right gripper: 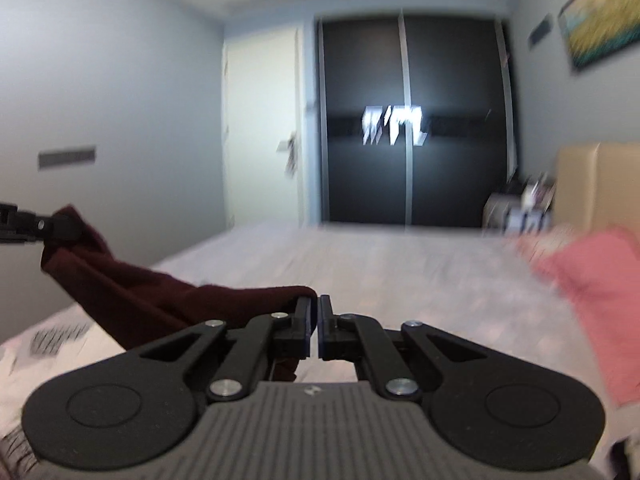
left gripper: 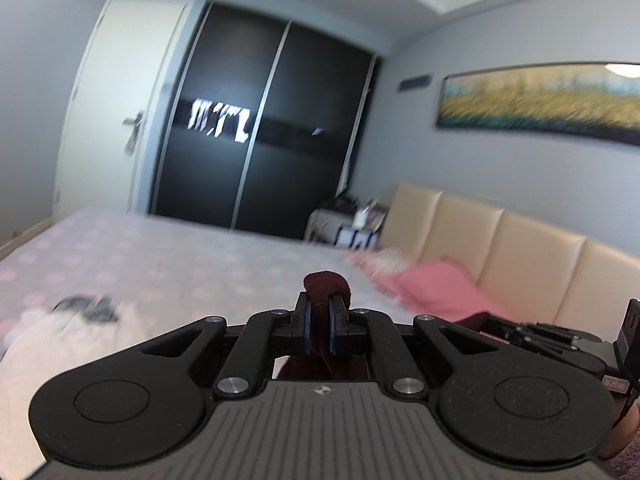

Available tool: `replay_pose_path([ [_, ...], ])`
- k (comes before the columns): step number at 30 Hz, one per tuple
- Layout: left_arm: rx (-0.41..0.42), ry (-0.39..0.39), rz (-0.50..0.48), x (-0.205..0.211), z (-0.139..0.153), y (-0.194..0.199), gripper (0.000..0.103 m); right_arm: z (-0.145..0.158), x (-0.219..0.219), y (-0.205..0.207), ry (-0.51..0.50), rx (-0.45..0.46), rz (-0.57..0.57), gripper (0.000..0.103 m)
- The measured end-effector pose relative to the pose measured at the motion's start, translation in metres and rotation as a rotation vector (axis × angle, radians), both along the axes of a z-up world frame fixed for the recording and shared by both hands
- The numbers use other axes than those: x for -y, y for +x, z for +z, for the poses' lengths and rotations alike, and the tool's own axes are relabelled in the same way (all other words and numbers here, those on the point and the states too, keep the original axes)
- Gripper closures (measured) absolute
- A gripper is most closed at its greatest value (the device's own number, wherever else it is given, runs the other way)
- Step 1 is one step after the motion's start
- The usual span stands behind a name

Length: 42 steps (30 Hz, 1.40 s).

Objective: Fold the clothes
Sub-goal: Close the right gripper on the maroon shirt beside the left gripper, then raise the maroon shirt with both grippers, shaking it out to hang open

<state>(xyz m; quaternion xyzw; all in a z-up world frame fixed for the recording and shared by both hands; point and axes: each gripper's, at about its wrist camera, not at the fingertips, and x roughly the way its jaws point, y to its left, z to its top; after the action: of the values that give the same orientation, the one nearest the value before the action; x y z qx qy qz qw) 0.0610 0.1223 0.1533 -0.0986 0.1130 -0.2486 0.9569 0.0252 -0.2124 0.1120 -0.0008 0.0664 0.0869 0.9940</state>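
Maroon garment (right gripper: 168, 300) is strung up above the bed (right gripper: 380, 268), left tongs (left gripper: 320, 312) clamped on one bunched end, right tongs (right gripper: 316, 320) pinching the other end, pink pillow (right gripper: 592, 280) further right

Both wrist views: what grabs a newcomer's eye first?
The dark red garment, strung above the bed between both grippers: the left gripper pinches a bunch of it, the right gripper holds its other end. Behind, the black sliding wardrobe fills the far wall; a pink pillow lies by the beige headboard.
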Motion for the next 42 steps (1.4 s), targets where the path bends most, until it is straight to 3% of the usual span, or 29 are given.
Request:
replay_pose_path([
  [3, 0.078, -0.038, -0.061, 0.011, 0.020, -0.016, 0.097, 0.034, 0.015, -0.035, -0.002, 0.168, -0.067, 0.099],
  [6, 0.118, -0.044, -0.102, 0.020, 0.030, -0.021, 0.097, 0.050, 0.021, -0.066, -0.027, 0.301, -0.134, 0.099],
  [9, 0.091, -0.022, -0.111, 0.029, 0.029, -0.014, 0.097, 0.051, 0.020, -0.080, -0.077, 0.328, -0.135, 0.099],
  [12, -0.037, 0.015, -0.107, 0.034, 0.011, 0.006, 0.097, 0.035, 0.019, -0.073, -0.129, 0.218, -0.083, 0.099],
  [14, -0.168, 0.043, -0.110, 0.037, -0.010, 0.021, 0.097, 0.015, 0.020, -0.064, -0.165, 0.118, -0.061, 0.099],
  [19, -0.464, 0.175, -0.097, 0.043, -0.079, 0.043, 0.097, -0.054, 0.022, -0.042, -0.167, -0.203, 0.053, 0.099],
  [23, -0.598, 0.280, -0.069, 0.042, -0.123, 0.041, 0.097, -0.108, 0.012, -0.035, -0.154, -0.445, 0.196, 0.099],
  [28, -0.706, 0.314, -0.043, 0.018, -0.169, 0.017, 0.097, -0.160, -0.012, -0.033, -0.193, -0.676, 0.377, 0.099],
  [34, -0.787, 0.329, 0.000, -0.002, -0.214, -0.011, 0.097, -0.192, -0.032, -0.036, -0.247, -0.795, 0.466, 0.091],
  [39, -0.832, 0.297, 0.093, -0.007, -0.232, -0.020, 0.097, -0.176, -0.031, -0.029, -0.285, -0.805, 0.499, 0.070],
  [42, -0.844, 0.269, 0.162, -0.009, -0.240, -0.027, 0.097, -0.160, -0.031, -0.017, -0.336, -0.792, 0.542, 0.069],
])
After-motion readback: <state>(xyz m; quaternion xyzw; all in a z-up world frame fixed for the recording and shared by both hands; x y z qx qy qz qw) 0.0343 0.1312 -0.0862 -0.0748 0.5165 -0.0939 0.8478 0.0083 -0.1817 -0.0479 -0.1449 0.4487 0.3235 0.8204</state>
